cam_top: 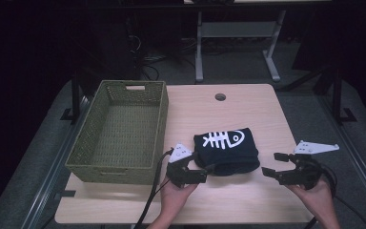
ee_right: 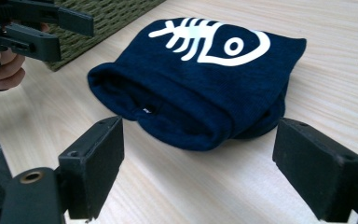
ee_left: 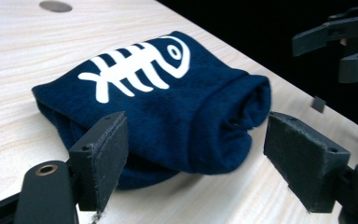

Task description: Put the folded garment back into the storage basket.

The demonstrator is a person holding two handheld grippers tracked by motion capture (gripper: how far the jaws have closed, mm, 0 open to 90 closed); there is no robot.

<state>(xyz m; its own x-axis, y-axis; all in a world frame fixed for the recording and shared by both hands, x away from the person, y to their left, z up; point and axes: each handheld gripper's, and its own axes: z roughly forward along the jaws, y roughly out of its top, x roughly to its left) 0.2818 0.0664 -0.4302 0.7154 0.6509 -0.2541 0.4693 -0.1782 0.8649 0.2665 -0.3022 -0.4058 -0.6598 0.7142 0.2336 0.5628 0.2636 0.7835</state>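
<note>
A folded navy blue sock bundle (cam_top: 227,150) with a white fish-skeleton print lies on the light wooden table (cam_top: 248,107), near its front middle. My left gripper (cam_top: 199,168) stands open at the bundle's near-left corner; in the left gripper view the bundle (ee_left: 168,107) sits just beyond and between its spread pads (ee_left: 103,156). My right gripper (cam_top: 272,164) is open too, a short way right of the bundle and apart from it. The right gripper view has the bundle (ee_right: 200,79) ahead of its wide jaws, with the left gripper (ee_right: 51,30) at the upper left.
An empty olive woven basket (cam_top: 124,164) with handle slots stands on the table's left half, close to my left gripper. A round cable hole (cam_top: 220,97) is at the table's far middle. Table legs and cables lie on the dark floor beyond.
</note>
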